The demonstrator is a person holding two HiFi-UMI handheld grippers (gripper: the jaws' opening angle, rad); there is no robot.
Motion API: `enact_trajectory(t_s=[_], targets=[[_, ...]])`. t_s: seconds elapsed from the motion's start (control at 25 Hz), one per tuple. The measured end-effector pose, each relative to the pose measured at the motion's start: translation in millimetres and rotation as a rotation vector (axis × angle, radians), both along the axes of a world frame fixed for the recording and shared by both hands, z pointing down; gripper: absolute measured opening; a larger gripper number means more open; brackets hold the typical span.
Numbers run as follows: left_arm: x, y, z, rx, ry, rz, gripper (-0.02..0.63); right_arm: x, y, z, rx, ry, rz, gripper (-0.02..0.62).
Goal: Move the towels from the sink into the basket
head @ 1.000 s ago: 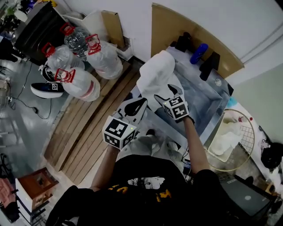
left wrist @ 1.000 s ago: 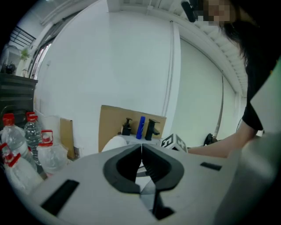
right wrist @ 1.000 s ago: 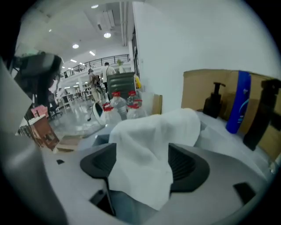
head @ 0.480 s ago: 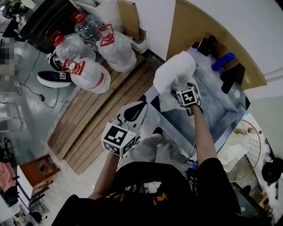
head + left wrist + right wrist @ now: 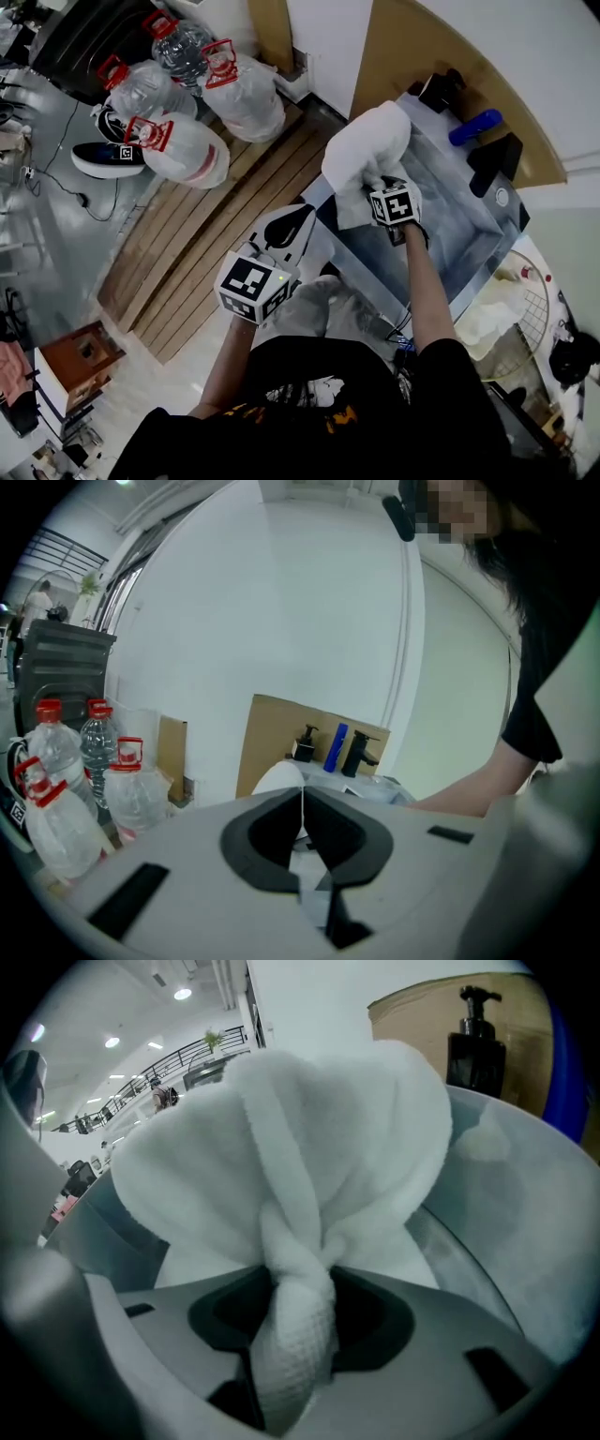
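A bulky white towel (image 5: 366, 150) lies heaped on the left corner of the steel sink (image 5: 441, 220). My right gripper (image 5: 377, 186) reaches into it from the near side. In the right gripper view its jaws are closing, and the pads pinch a twisted fold of the towel (image 5: 309, 1147) at the right gripper (image 5: 300, 1307). My left gripper (image 5: 291, 225) hangs in front of the sink over the floor, shut and empty; in the left gripper view its (image 5: 302, 808) fingertips touch. The wire basket (image 5: 539, 281) stands at the right, with white towels (image 5: 487, 314) in it.
A blue bottle (image 5: 473, 128), a black tap (image 5: 497, 155) and a black dispenser (image 5: 436, 91) stand along the sink's far rim. Large water bottles (image 5: 178, 141) and a shoe (image 5: 108, 159) sit on the floor at left, beside wooden slats (image 5: 197, 244).
My right gripper has moved forward from the sink's near rim to the towel heap and closed on a fold of it. The left gripper stays shut, roughly where it was.
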State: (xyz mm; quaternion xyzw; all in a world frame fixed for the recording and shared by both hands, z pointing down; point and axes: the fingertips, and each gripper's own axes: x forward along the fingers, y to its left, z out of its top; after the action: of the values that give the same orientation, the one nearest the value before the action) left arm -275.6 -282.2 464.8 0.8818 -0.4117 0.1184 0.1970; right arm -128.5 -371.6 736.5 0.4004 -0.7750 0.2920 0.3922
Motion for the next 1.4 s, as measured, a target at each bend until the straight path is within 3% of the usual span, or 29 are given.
enact_trajectory(t_s=[0.08, 0.16, 0.56, 0.72, 0.84, 1.08, 1.4], targets=[[3.4, -1.4, -4.0, 0.008, 0.0, 0.012, 0.01, -3.6, 7.3, -1.1, -0.008, -0.014, 0.022, 0.127], [6.7, -2.5, -9.0, 0.019, -0.001, 0.025, 0.01, -3.4, 12.1, -5.2, -0.001, -0.033, 0.052, 0.102], [24.7, -10.5, -28.2, 0.064, 0.031, 0.077, 0.01, 28.8, 18.0, -151.1, 0.346, -0.187, 0.275, 0.092], [45.4, -11.2, -42.5, 0.1, 0.05, 0.126, 0.01, 37.9, 27.3, -209.6, 0.475, -0.193, 0.28, 0.091], [60.1, -10.0, -54.1, 0.127, 0.061, 0.16, 0.01, 37.5, 34.0, -241.6, 0.537, -0.198, 0.264, 0.091], [79.1, -3.5, -72.5, 0.168, 0.076, 0.201, 0.01, 51.6, 50.9, -304.2, 0.635, -0.329, 0.332, 0.089], [118.1, 6.3, -90.2, 0.201, 0.106, 0.264, 0.009, 109.6, 87.6, -359.5, 0.759, -0.376, 0.445, 0.089]])
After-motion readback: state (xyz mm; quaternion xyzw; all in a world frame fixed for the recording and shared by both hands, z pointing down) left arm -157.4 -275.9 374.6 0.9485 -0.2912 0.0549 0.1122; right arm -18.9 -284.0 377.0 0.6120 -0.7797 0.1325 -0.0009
